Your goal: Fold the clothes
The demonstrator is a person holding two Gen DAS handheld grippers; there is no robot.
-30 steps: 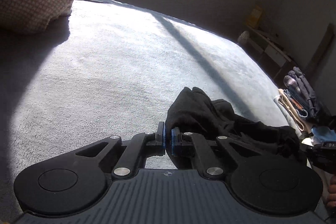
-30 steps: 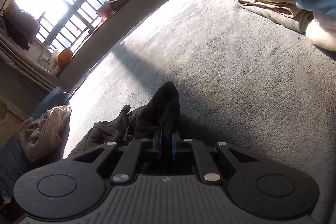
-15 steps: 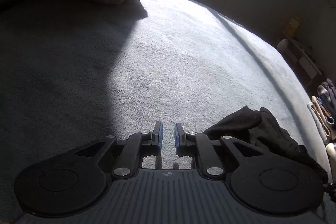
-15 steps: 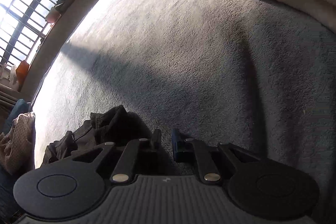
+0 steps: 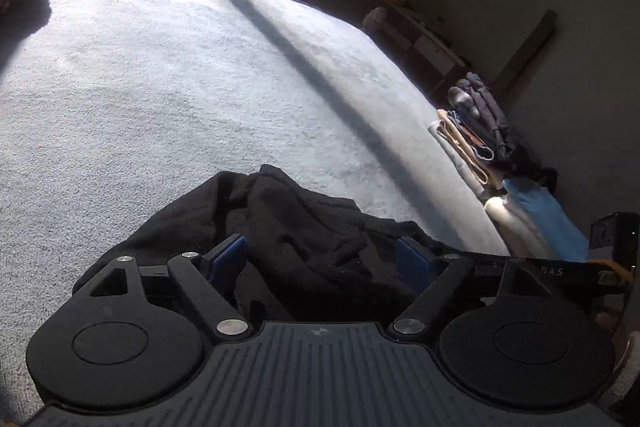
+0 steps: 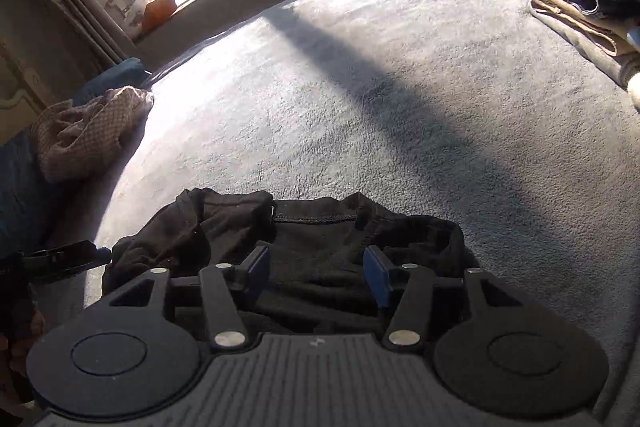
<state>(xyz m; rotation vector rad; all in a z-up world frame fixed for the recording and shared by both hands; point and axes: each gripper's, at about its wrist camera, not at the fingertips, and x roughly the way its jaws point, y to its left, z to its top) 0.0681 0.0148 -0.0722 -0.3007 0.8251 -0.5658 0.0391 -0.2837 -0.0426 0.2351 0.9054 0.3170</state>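
Crumpled black cotton garment [image 6: 320,251] lies betw. both spread, empty claws: right claw [image 6: 316,269], left claw [image 5: 320,259]; hem runs crosswise.

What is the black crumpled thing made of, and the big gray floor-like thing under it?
The black garment looks like soft, matte knit cotton: it slumps in folds and has a stitched hem. The gray surface looks like fuzzy fleece or plush, since sunlight shows a short nubbly pile. I can't be sure of either fiber.
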